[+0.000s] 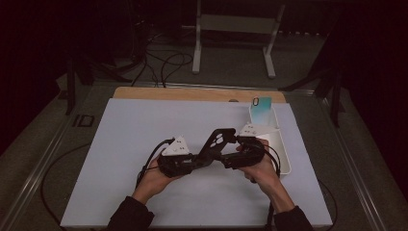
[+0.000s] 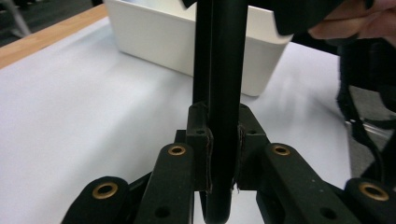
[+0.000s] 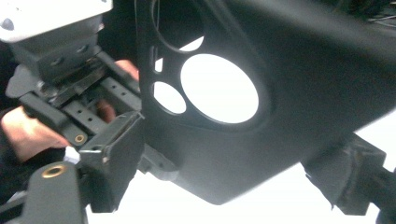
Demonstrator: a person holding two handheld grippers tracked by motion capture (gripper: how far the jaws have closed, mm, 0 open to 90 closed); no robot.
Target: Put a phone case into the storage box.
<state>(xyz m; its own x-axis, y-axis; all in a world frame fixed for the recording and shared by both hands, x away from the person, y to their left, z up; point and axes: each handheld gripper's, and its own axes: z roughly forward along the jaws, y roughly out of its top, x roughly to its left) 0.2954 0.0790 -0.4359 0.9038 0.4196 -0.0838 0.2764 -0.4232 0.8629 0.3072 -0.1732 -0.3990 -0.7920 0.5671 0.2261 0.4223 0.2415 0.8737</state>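
Note:
A black phone case (image 1: 215,142) with round camera cut-outs hangs above the white mat, held between my two grippers at mid-table. My left gripper (image 1: 204,157) is shut on its thin edge; in the left gripper view the pads (image 2: 207,154) press both faces of the case (image 2: 224,70). My right gripper (image 1: 225,158) comes from the other side. Its jaws stand wide apart with the case (image 3: 280,93) between them, and the pads (image 3: 116,158) do not clamp it, so the right gripper (image 3: 231,172) is open.
A white bin (image 1: 285,156) stands at the right of the mat, just behind my right hand, with a teal phone case (image 1: 262,108) upright at its far end. The bin (image 2: 154,42) also lies beyond my left jaws. The white mat (image 1: 134,144) covers the wooden table (image 1: 192,93).

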